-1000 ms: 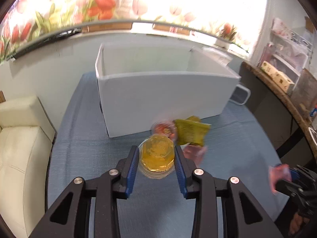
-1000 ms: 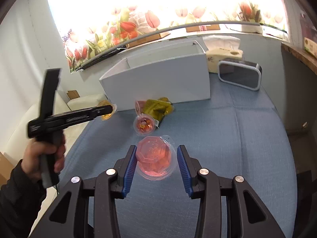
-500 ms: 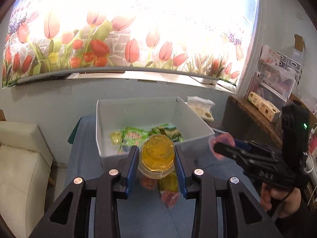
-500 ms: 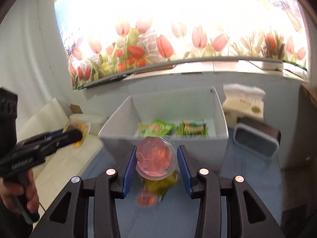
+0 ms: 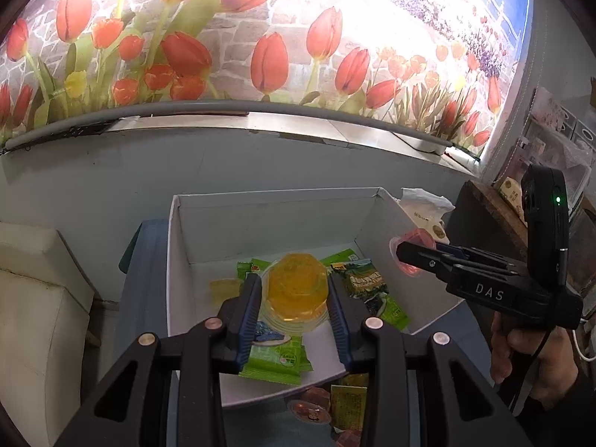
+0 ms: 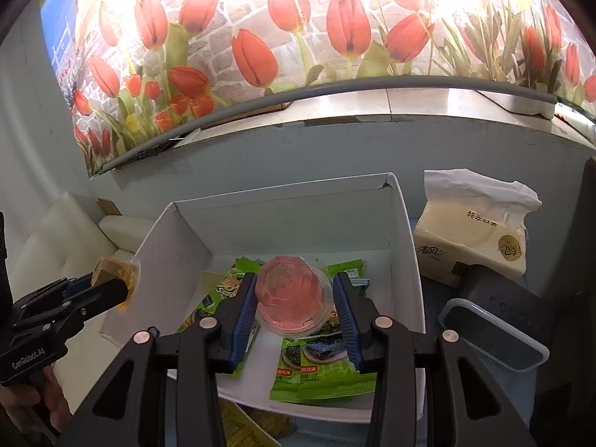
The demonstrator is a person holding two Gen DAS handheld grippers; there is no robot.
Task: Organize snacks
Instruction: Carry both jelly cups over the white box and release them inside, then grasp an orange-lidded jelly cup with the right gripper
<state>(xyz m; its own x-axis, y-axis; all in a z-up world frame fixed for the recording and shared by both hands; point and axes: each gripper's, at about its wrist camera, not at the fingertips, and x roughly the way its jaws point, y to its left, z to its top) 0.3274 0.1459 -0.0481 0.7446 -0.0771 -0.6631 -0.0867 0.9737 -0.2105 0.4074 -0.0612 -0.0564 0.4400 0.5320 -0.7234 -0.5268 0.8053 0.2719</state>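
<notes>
jelly cups [image 5: 296, 290] above white box [image 5: 260, 216]

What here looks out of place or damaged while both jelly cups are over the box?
Some snacks lie outside the white box, on the table by its near wall, not yet sorted. The box's far right corner looks slightly torn. The orange jelly cup and pink jelly cup look intact.

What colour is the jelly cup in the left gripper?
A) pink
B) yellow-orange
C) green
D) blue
B: the left gripper is shut on a yellow-orange jelly cup above the white box; the pink jelly cup sits in the right gripper.
</notes>
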